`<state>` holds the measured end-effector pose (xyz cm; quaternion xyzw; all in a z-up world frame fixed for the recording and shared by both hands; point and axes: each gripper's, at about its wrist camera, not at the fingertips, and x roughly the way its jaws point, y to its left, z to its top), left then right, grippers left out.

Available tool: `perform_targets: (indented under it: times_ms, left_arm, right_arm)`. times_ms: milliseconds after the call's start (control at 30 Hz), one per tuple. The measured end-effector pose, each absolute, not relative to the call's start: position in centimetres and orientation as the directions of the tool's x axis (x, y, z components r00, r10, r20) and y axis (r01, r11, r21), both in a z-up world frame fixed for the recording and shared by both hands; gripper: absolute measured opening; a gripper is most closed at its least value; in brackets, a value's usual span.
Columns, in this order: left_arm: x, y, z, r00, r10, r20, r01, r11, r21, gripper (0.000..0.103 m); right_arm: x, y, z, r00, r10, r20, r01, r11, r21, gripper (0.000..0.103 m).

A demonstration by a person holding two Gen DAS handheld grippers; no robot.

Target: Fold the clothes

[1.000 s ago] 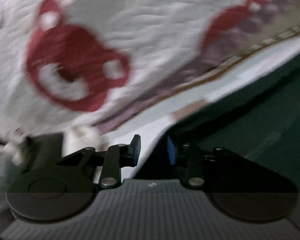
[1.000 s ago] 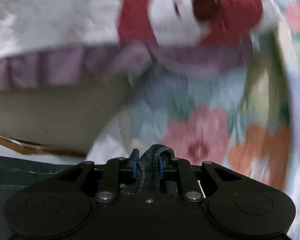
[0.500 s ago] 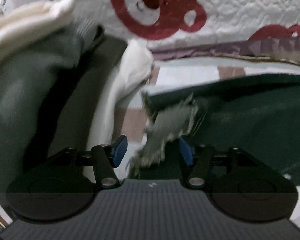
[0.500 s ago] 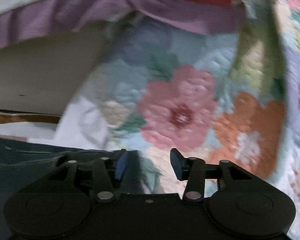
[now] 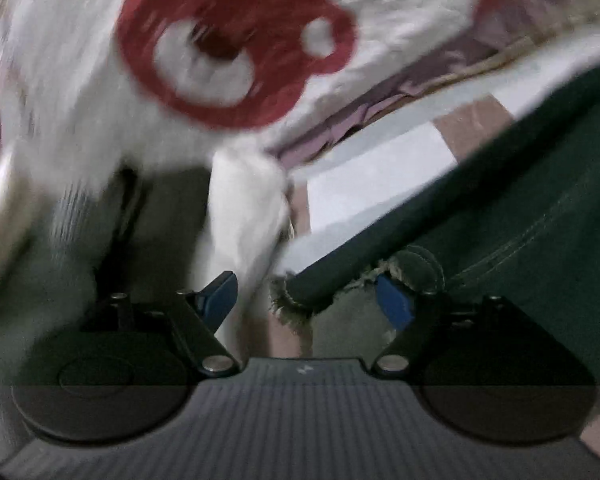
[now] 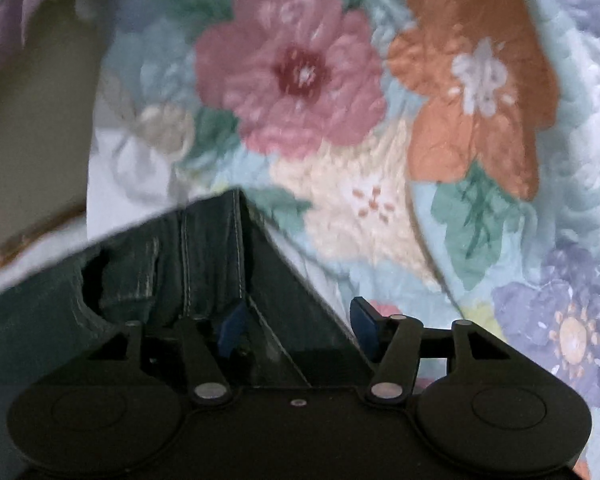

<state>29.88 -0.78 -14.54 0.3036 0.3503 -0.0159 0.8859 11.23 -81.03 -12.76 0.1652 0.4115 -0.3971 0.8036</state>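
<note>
Dark green-blue jeans [image 5: 520,200] lie on the bed; a frayed hem end [image 5: 300,292] sits between the jaws of my left gripper [image 5: 308,304], which is open wide. In the right wrist view the jeans' waistband corner with white stitching [image 6: 212,256] lies between and just beyond the jaws of my right gripper [image 6: 296,326], which is open and holds nothing.
A white quilt with red bear prints [image 5: 236,48] and a purple frill lies behind. A grey-green garment and white cloth [image 5: 244,216] lie at the left. A floral quilt [image 6: 380,100] fills the right wrist view. A checked bed sheet [image 5: 380,172] shows under the jeans.
My right gripper was shut on the denim a second ago, then opened and let it go. My left gripper has opened wider and moved over the frayed hem.
</note>
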Motion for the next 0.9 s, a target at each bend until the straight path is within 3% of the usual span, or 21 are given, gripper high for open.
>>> perform_targets:
  times_ms: [200,233,267,300,333,467,667,700,767,900]
  left_arm:
    - [31.7,0.2,-17.0,0.682,0.067,-0.729,0.312,0.874,0.373,0.071]
    - [31.8,0.2,-17.1,0.679,0.045,-0.733,0.313,0.885,0.344,0.061]
    - [31.9,0.3,-17.2,0.677,0.023,-0.736,0.313,0.896,0.316,0.032]
    - [31.7,0.1,-17.1,0.669,0.001,-0.743,0.328,0.897,0.297,0.015]
    - [31.5,-0.2,-16.9,0.66,-0.019,-0.751,0.346,0.895,0.281,0.01]
    - [30.6,-2.8,-15.9,0.721,0.03,-0.693,0.431,0.763,0.482,0.009]
    - [32.8,-2.5,-11.6,0.767,0.029,-0.641,0.36,0.808,0.467,0.011]
    - [33.4,-2.5,-11.1,0.782,0.05,-0.622,0.325,0.818,0.475,0.015]
    - [34.7,-2.2,-11.2,0.792,0.142,-0.594,0.216,0.845,0.489,0.038]
    - [35.8,-1.5,-12.2,0.779,0.337,-0.529,0.021,0.829,0.559,0.051]
  right_arm:
    - [10.5,-80.7,-12.8,0.371,-0.471,-0.801,0.738,0.673,-0.054,0.063]
    - [10.6,-80.8,-12.7,0.371,-0.464,-0.804,0.728,0.683,-0.059,0.065]
    - [10.7,-80.9,-12.7,0.371,-0.459,-0.807,0.716,0.695,-0.066,0.065]
    - [10.7,-81.0,-12.6,0.372,-0.453,-0.81,0.706,0.704,-0.07,0.065]
    - [10.8,-81.1,-12.6,0.374,-0.448,-0.812,0.701,0.71,-0.069,0.065]
    - [10.5,-81.2,-12.5,0.388,-0.426,-0.817,0.681,0.73,-0.057,0.066]
    - [10.3,-81.5,-12.2,0.398,-0.385,-0.833,0.629,0.776,-0.059,0.066]
    - [10.3,-81.6,-12.1,0.397,-0.381,-0.835,0.624,0.779,-0.059,0.066]
    - [10.2,-81.7,-12.0,0.396,-0.373,-0.839,0.617,0.784,-0.058,0.066]
    - [9.9,-81.9,-11.9,0.388,-0.375,-0.842,0.62,0.782,-0.063,0.067]
